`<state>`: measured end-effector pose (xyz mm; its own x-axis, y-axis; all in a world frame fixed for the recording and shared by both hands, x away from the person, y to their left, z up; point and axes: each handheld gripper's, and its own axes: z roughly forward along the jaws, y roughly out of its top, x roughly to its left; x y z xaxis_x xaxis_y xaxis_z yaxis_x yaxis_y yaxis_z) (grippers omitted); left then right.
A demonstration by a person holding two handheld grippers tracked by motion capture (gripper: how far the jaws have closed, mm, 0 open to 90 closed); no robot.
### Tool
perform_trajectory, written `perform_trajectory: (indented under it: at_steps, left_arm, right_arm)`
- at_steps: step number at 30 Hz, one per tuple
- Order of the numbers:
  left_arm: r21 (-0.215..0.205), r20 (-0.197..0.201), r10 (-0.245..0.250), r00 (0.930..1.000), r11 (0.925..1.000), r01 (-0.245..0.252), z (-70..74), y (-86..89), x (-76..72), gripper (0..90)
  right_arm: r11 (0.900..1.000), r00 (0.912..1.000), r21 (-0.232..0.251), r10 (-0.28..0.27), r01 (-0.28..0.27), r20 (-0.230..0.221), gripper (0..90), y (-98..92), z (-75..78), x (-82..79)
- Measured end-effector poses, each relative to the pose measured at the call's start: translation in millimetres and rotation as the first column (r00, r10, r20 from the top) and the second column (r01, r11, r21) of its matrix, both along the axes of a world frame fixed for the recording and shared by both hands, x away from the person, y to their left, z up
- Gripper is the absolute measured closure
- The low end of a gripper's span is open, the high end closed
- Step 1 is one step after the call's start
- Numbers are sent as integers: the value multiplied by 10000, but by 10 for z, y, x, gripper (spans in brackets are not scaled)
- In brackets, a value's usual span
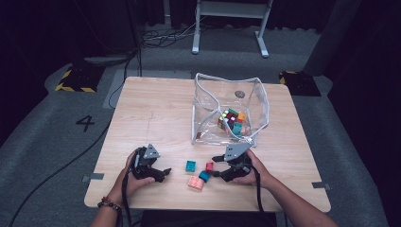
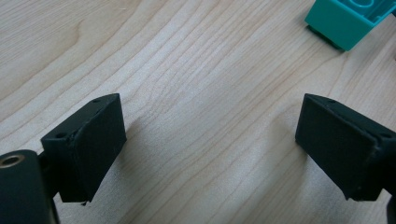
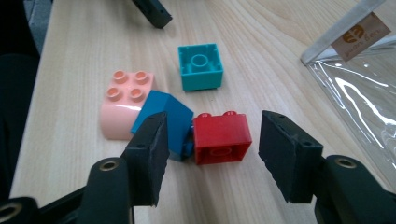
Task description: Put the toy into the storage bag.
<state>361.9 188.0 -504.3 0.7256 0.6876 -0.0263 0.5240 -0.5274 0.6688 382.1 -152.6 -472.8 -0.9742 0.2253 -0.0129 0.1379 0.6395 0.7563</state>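
Observation:
Several toy bricks lie near the table's front edge: a red one (image 1: 209, 166) (image 3: 220, 137), a blue one (image 1: 204, 176) (image 3: 163, 116), a pink one (image 1: 196, 183) (image 3: 122, 100) and a teal one (image 1: 190, 165) (image 3: 201, 65) (image 2: 343, 21). My right gripper (image 1: 216, 166) (image 3: 215, 128) is low over the table and open. Its jaws stand on either side of the red brick without touching it. My left gripper (image 1: 164, 173) (image 2: 210, 126) rests to the left of the bricks, open over bare wood, with nothing between its jaws.
A clear plastic zip bag (image 1: 230, 113) (image 3: 359, 79) stands open behind the bricks. It holds a colour puzzle cube (image 1: 229, 119) and a few bricks. The wooden table (image 1: 156, 109) has dark floor around it, with a desk frame beyond.

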Motion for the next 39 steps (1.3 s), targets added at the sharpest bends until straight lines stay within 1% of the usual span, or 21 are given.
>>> perform_trajectory:
  at_steps: [3,4,5,6,8,9,10,11,12,13,14,16,18,19,21,23,28,31,32,34,39]
  left_arm:
    - [2,0,-2,10000,10000,2,0,0,0,87]
    - [1,2,1,10000,10000,-1,0,0,0,87]
    - [0,2,0,10000,10000,0,0,0,0,87]
    - [1,4,3,10000,10000,-3,0,0,0,87]
    - [-1,1,0,10000,10000,0,0,0,0,87]
    - [-2,1,1,10000,10000,-1,0,0,0,87]
    - [-1,2,1,10000,10000,-1,0,0,0,87]
    - [0,0,0,10000,10000,0,0,0,0,87]
    - [0,2,-3,10000,10000,3,0,0,0,87]
    - [-2,0,-1,10000,10000,1,0,0,0,87]
    - [1,2,-2,10000,10000,2,0,0,0,86]
    - [3,5,-2,10000,10000,2,0,0,0,87]
    - [-2,1,1,10000,10000,-1,0,0,0,87]
    - [0,2,2,10000,10000,-2,0,0,0,87]
    - [4,3,-1,10000,10000,1,0,0,0,87]
    - [-2,1,1,10000,10000,-1,0,0,0,87]
    - [0,3,-2,10000,10000,2,0,0,0,87]
    - [0,2,-1,10000,10000,1,0,0,0,87]
    - [-2,2,0,10000,10000,0,0,0,0,87]
    - [1,4,-3,10000,10000,3,0,0,0,87]
    - [-10,-53,17,10000,10000,-17,0,-1,-4,87]
  right_arm:
    - [9998,9995,57,-203,204,-235,438,26,-26,40]
    - [9998,9997,-10,-174,174,-199,443,33,-39,54]
    - [9996,9989,-24,-300,299,-363,447,46,-45,46]
    - [9998,9995,-52,-187,186,-262,456,51,-58,65]
    - [9993,9982,56,-370,373,-463,492,75,-79,63]
    - [9998,9992,-26,-220,220,-331,500,67,-88,83]
    - [9990,9979,44,-436,439,-481,507,80,-97,70]
    - [9990,9976,131,-415,423,-545,515,78,-103,77]
    - [9992,9978,162,-358,367,-556,514,83,-117,88]
    - [9998,9991,-26,-206,205,-380,516,72,-123,106]
    - [9992,9978,38,-387,389,-536,524,84,-135,95]
    - [9992,9976,18,-388,390,-567,525,86,-151,98]
    - [9990,9972,-33,-449,448,-593,542,89,-165,97]
    - [9994,9979,-25,-339,338,-548,565,85,-170,103]
    - [9982,9968,59,-590,594,-545,590,83,-170,95]
    - [9981,9969,194,-578,589,-532,591,68,-167,99]
    - [9967,9962,279,-751,763,-440,592,-14,-129,84]
    - [9964,9963,231,-808,815,-300,592,-99,-68,57]
    - [9959,9958,273,-848,857,-341,592,-135,-43,43]
    - [9955,9964,441,-834,841,-174,592,-216,4,32]
    - [9941,9949,408,-1009,1008,-6,592,-445,54,-21]
